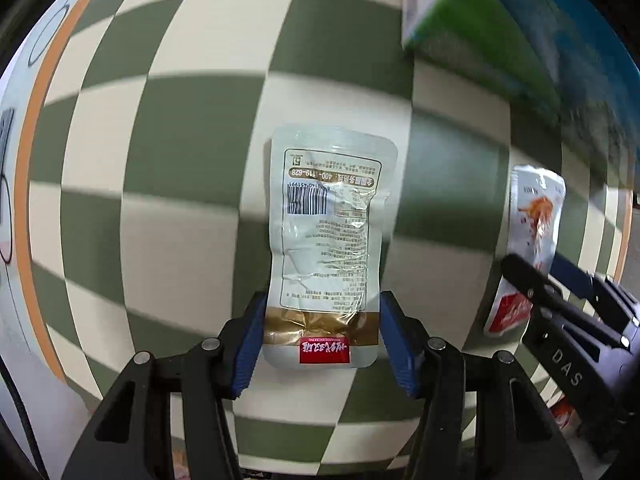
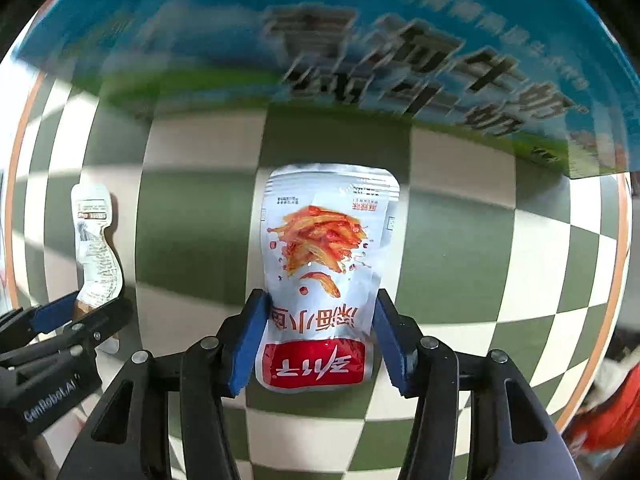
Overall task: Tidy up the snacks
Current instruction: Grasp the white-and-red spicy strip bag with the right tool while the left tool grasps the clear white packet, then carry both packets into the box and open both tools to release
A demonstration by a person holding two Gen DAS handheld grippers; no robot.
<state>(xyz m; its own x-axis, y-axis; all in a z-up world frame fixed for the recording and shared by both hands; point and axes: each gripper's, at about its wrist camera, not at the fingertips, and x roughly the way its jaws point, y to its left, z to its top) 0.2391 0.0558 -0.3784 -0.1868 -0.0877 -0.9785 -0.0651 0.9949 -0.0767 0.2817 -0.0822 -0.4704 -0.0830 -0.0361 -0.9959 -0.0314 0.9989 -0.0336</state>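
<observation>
A silver snack packet (image 1: pixel 326 220) lies back side up, showing a barcode, small print and a gold and red band, on the green-and-cream checked cloth (image 1: pixel 180 128). My left gripper (image 1: pixel 322 300) points down at it, its blue pads pressed on the packet's two side edges near the red-label end. A white packet (image 2: pixel 326 248) printed with orange-red fish strips sits in my right gripper (image 2: pixel 320 296), whose pads are shut on its sides. Each view shows the other gripper beside it: the right gripper (image 1: pixel 534 264) on its packet (image 1: pixel 536 208), the left gripper (image 2: pixel 98 300) on its packet (image 2: pixel 96 240).
A large blue and green printed carton (image 2: pixel 360 60) stands just beyond both packets, also seen as the carton (image 1: pixel 500 20) at upper right. The cloth's orange border (image 1: pixel 28 160) runs along the left edge. Something red and white (image 2: pixel 600 420), blurred, lies at the lower right.
</observation>
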